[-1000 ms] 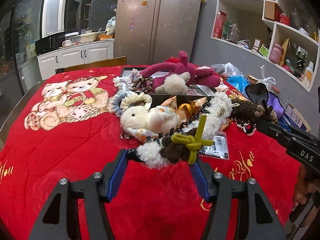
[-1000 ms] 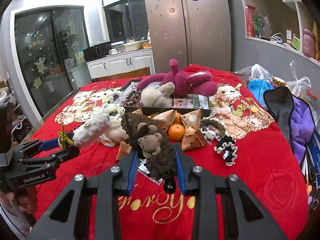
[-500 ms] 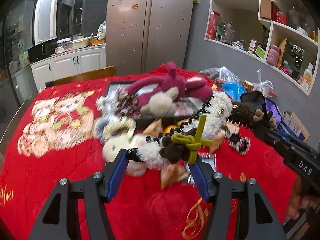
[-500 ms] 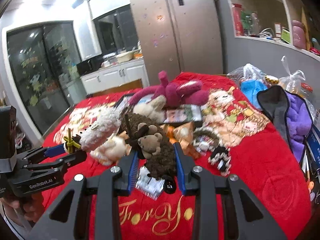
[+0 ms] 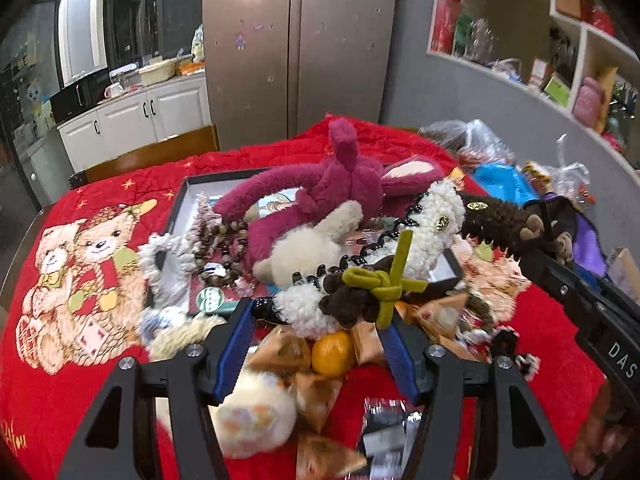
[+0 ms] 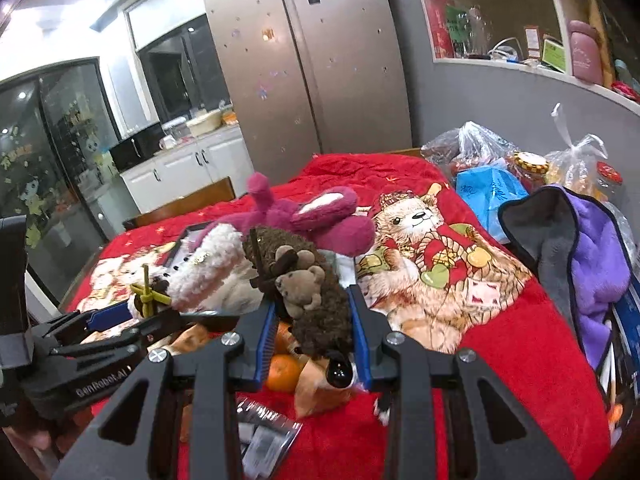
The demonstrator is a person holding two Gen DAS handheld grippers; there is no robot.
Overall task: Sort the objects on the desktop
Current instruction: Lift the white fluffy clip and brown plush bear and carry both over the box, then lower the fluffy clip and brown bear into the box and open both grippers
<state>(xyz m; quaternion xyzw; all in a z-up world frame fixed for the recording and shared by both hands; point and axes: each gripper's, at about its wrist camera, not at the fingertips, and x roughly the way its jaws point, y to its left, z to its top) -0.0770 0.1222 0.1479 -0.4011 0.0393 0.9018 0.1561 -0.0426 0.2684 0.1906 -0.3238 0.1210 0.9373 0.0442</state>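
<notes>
Both grippers now nearer tray [image 5: 182, 200]: two fuzzy hair claws, one orange [image 5: 333, 353].

A big silver fridge [image 5: 298, 44] stands by a grey wall [image 6: 500, 100]. White cupboards [image 5: 132, 120] sit left of it. White shelves [image 5: 520, 28] hold blurry things, maybe boxes. Ceiling lights [image 6: 12, 4] shine.

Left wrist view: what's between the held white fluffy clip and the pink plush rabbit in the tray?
A cream plush toy lies between the white fluffy clip and the pink plush rabbit.
</notes>
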